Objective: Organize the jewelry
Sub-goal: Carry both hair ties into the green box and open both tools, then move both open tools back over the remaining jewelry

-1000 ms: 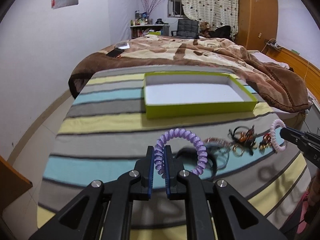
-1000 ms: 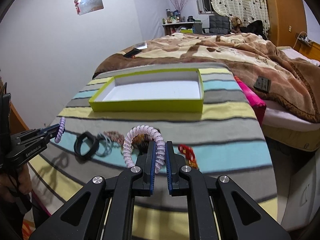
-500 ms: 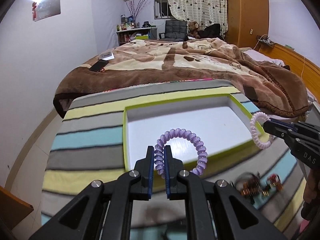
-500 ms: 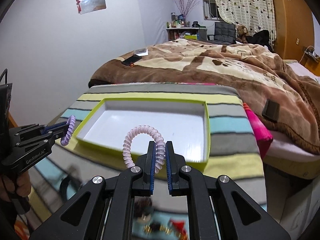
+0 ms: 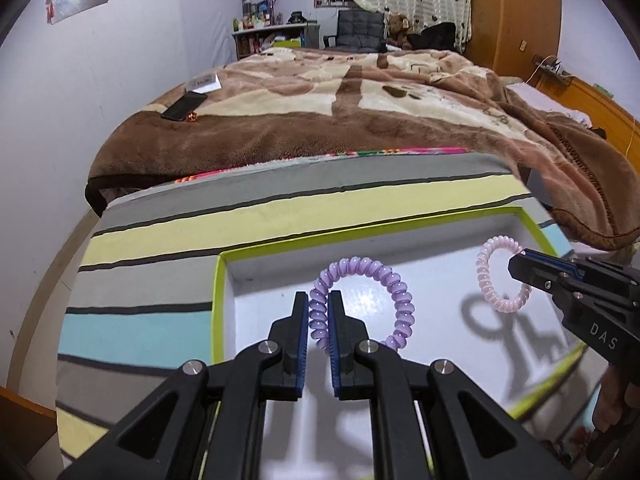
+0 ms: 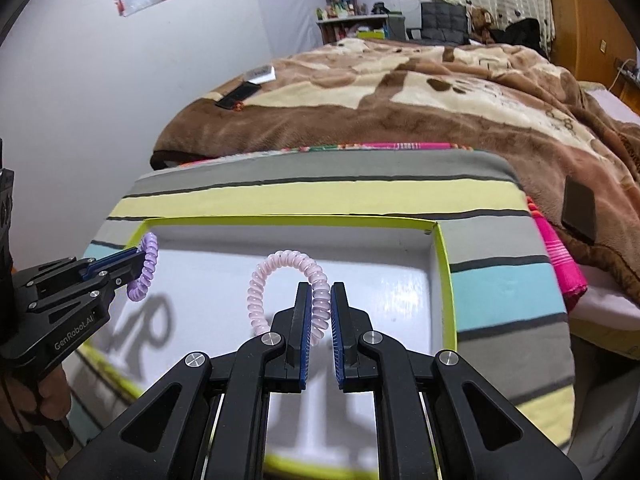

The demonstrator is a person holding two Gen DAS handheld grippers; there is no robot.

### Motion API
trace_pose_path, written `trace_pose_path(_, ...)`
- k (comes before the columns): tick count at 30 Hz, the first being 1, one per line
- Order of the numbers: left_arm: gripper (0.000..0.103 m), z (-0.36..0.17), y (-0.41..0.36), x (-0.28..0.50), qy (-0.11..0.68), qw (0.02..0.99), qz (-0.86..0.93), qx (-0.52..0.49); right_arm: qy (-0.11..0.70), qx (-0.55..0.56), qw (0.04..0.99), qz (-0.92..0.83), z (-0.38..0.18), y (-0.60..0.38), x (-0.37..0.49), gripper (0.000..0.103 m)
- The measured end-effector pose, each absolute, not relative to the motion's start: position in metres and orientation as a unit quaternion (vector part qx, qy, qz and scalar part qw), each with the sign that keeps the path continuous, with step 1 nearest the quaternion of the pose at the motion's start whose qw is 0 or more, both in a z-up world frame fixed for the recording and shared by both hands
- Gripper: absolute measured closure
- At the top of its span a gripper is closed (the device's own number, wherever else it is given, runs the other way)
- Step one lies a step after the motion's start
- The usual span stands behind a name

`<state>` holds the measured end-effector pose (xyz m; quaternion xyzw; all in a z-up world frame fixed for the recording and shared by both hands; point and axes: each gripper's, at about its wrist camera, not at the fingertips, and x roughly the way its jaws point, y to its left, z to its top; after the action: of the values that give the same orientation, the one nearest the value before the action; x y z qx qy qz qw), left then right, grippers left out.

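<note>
Left wrist view shows your left claw (image 5: pixel 319 314) clamped on the purple coil (image 5: pixel 362 304) and your right claw (image 6: pixel 319 303) pinching the pink coil (image 6: pixel 288 290), both above the tray (image 5: pixel 218 300) floor — lower each near its own side wall, apart, before you let go.

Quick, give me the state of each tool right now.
Left tool: shut on the purple spiral coil hair tie, above the green-rimmed white tray.
Right tool: shut on the pink spiral coil hair tie, above the same tray.
</note>
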<state>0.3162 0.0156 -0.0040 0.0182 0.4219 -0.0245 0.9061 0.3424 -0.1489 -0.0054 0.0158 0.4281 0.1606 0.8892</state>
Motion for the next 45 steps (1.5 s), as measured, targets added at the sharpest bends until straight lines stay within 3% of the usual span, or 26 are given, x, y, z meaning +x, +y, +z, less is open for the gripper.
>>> trace_pose_path(15,0.092,-0.024,0.011,0.341,0.445,0.895,-0.023,0.026,0.456,0.017,0.877,0.148,-0.023,-0.138,0.374,0.093)
trace_pose_path(17,0.090,-0.024,0.011,0.342,0.444,0.895,-0.026,0.026,0.455,0.018,0.877,0.151,-0.021,-0.139,0.373,0.089)
trace_pose_path(19,0.080,-0.022,0.013,0.341,0.441,0.897,-0.029,0.019,0.452,0.016,0.879,0.152,-0.020,-0.139,0.371,0.085)
trace_pose_path(24,0.078,-0.013,0.019,0.333,0.426,0.904,-0.035,-0.001,0.441,0.014,0.884,0.155,-0.011,-0.143,0.359,0.084)
trace_pose_path(45,0.078,0.042,0.025,0.178,0.312,0.948,-0.049,-0.028,0.316,-0.004,0.930,0.189,0.049,-0.161,0.189,0.084)
